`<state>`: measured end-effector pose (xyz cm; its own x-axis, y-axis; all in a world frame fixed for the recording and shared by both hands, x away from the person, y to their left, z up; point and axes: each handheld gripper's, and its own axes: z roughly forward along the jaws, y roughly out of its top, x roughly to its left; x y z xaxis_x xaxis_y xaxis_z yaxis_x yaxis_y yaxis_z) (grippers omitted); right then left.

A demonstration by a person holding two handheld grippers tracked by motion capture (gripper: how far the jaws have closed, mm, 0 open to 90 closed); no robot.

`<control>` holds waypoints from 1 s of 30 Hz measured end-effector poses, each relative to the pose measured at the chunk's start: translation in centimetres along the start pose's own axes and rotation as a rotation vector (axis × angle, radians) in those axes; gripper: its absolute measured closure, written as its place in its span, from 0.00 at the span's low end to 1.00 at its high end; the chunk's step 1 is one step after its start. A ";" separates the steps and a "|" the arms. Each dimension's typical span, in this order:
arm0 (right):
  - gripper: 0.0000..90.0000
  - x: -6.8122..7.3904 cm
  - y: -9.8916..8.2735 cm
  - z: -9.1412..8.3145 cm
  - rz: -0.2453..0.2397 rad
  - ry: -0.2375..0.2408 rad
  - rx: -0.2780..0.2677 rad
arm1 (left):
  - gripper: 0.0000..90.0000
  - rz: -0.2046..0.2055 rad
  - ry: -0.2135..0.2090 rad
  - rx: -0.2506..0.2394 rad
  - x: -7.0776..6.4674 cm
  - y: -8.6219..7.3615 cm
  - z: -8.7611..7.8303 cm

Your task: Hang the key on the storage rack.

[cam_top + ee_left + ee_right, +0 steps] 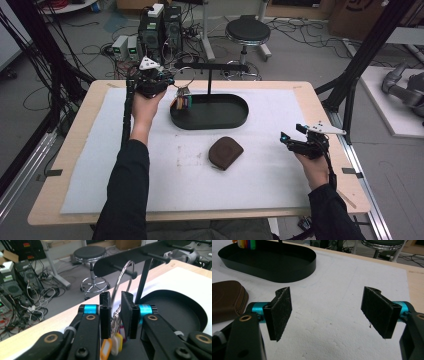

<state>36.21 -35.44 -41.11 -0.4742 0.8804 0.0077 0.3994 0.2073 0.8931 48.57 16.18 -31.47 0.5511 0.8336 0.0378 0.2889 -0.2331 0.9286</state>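
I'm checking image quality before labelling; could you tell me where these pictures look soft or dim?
High view: dim overall, floor clutter murky. Left gripper view: the key ring is fairly sharp; the near fingers are soft. Right gripper view: the fingers are crisp, and the brown pouch is slightly blurred.

Tray [235, 120]: black, oval. Pouch [225, 152]: brown, near centre. Tags [113, 343]: orange, white, yellow, purple on a silver ring [122, 277]. Mat [280, 170]: white. Table [95, 95]: pale wood. Jaws: black, blue collars. Stool [247, 31], far: black seat, chrome base.

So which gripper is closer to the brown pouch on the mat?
Right. The right gripper hovers open just beside the brown pouch, while the left gripper is beyond it, holding the key ring at the black tray.
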 end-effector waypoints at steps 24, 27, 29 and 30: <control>0.28 0.4 0.1 0.0 -0.021 -0.008 -0.001 | 0.33 0.020 -0.146 -0.072 -4.2 -6.3 -10.5; 0.28 0.4 0.1 0.1 -0.021 -0.009 0.000 | 0.30 0.037 -0.138 -0.080 -4.5 -7.7 -11.8; 0.28 0.4 0.1 0.2 -0.025 -0.012 -0.001 | 0.29 0.046 -0.127 -0.085 -4.6 -8.6 -12.5; 0.28 0.4 0.1 0.2 -0.021 -0.009 -0.003 | 0.29 0.048 -0.123 -0.085 -4.6 -9.0 -12.7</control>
<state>36.20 -34.97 -41.09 -0.4756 0.8795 -0.0152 0.3867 0.2245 0.8945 33.51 20.84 -35.26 0.6559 0.7537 0.0424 0.1952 -0.2236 0.9549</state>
